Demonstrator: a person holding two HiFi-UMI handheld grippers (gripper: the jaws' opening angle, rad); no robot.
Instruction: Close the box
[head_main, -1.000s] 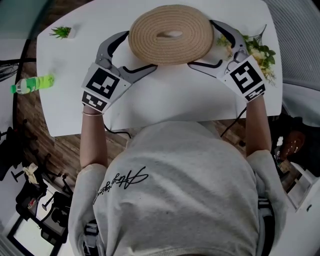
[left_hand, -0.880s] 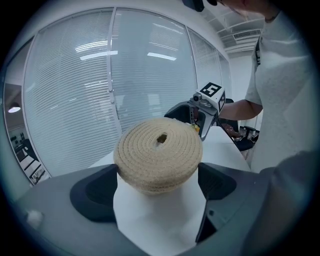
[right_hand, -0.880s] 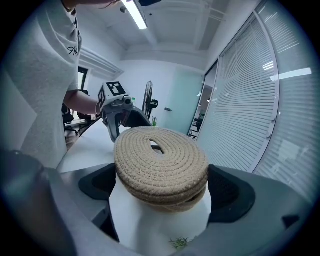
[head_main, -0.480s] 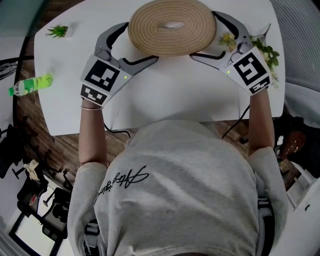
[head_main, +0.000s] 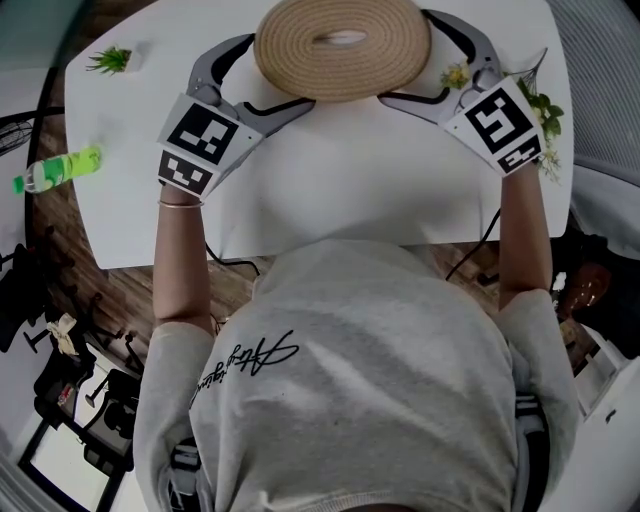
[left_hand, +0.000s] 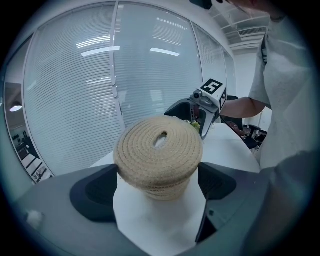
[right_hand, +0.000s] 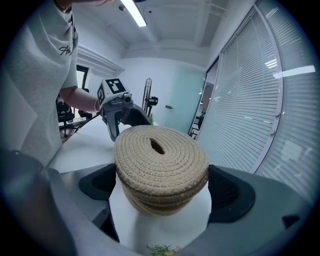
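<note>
A round woven-rope lid (head_main: 342, 45) lies on top of a matching rope box (right_hand: 155, 202) on the white table (head_main: 350, 190). In the left gripper view the lid (left_hand: 159, 150) looks a little off-centre on the box body. My left gripper (head_main: 282, 72) reaches in from the left and my right gripper (head_main: 403, 57) from the right. The lid hides their fingertips in the head view. In each gripper view the dark jaws stand wide apart, pressed against opposite sides of the lid's rim (right_hand: 161, 155).
A green bottle (head_main: 55, 168) lies off the table's left edge. A small green plant (head_main: 110, 60) sits at the far left corner. A bunch of flowers (head_main: 540, 100) lies by my right gripper. The window blinds stand just beyond the table.
Both grippers and the lid between them have shifted away from the person, toward the table's far edge. The jaws keep the same spread.
</note>
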